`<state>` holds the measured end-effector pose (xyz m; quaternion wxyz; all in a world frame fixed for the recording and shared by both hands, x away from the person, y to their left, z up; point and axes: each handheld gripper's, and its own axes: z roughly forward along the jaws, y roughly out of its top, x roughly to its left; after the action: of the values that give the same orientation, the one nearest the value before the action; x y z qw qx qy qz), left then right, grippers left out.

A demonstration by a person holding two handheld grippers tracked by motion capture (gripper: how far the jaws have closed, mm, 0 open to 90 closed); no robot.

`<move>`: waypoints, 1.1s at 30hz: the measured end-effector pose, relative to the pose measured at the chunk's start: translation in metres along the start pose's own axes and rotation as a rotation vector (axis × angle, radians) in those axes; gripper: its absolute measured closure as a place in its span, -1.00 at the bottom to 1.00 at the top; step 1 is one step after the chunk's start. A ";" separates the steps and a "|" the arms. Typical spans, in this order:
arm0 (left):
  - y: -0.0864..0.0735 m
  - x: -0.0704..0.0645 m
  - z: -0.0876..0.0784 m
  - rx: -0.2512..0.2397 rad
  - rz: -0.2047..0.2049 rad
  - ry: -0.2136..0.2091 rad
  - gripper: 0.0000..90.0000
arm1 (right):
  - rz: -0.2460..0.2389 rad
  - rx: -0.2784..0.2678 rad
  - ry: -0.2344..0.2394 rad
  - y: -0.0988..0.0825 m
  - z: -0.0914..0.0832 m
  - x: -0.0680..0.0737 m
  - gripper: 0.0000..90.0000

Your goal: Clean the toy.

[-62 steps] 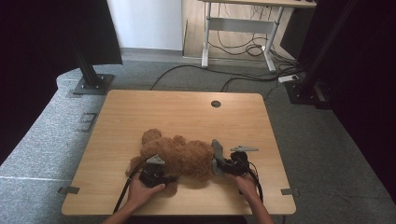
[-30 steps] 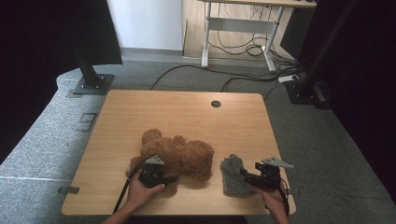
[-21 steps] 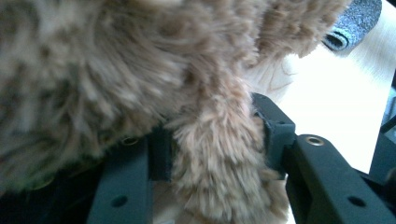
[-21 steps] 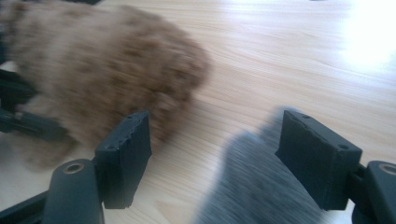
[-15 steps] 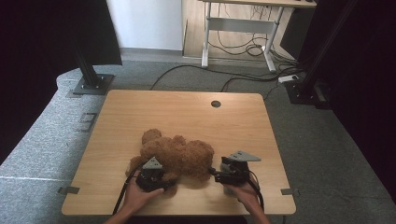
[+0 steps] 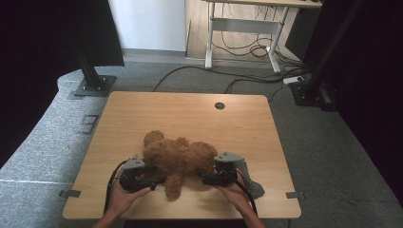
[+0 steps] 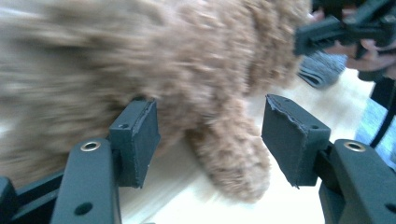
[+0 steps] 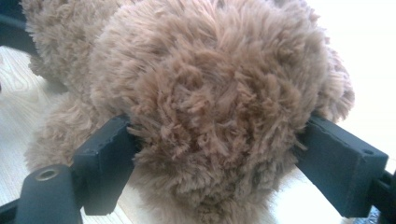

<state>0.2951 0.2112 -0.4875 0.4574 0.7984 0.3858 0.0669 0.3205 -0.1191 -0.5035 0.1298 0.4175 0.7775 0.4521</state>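
Note:
A brown teddy bear (image 6: 178, 159) lies on the wooden table (image 6: 190, 114) near its front edge. My left gripper (image 6: 159, 179) is at the bear's left side. Its jaws have just been opening and stand open on either side of one furry limb (image 7: 233, 158), with a clear gap at the right pad (image 7: 289, 135). My right gripper (image 6: 202, 178) is at the bear's right side. Its jaws have just opened further and stand wide around a rounded furry end (image 8: 215, 93); fur brushes both pads.
A crumpled grey cloth (image 6: 252, 185) lies on the table behind my right hand, near the front right corner, and shows in the left gripper view as the grey cloth (image 7: 322, 70). A cable hole (image 6: 219, 105) sits near the far edge. Stands and desk legs are on the floor beyond.
My right hand carried the grey cloth to the table's front right, left it there and came back left to the bear. My left hand drew back a little from the bear.

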 end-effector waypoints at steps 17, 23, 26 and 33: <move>-0.002 0.048 0.013 0.092 -0.069 0.088 -0.15 | 0.010 0.006 0.030 0.002 0.009 -0.009 -0.49; 0.002 0.051 0.025 0.111 -0.073 0.082 -0.07 | -0.001 -0.002 0.016 0.005 0.013 -0.014 -0.37; 0.006 0.051 0.031 0.118 -0.070 0.085 -0.06 | 0.007 -0.012 -0.007 0.009 0.017 -0.020 -0.26; 0.021 0.064 0.046 0.117 -0.095 0.108 -0.06 | 0.036 -0.017 -0.028 0.025 0.033 -0.039 -0.23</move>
<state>0.3719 0.2171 -0.5127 0.3912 0.7999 0.4504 0.0653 0.3769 -0.1234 -0.5087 0.1362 0.4368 0.7640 0.4549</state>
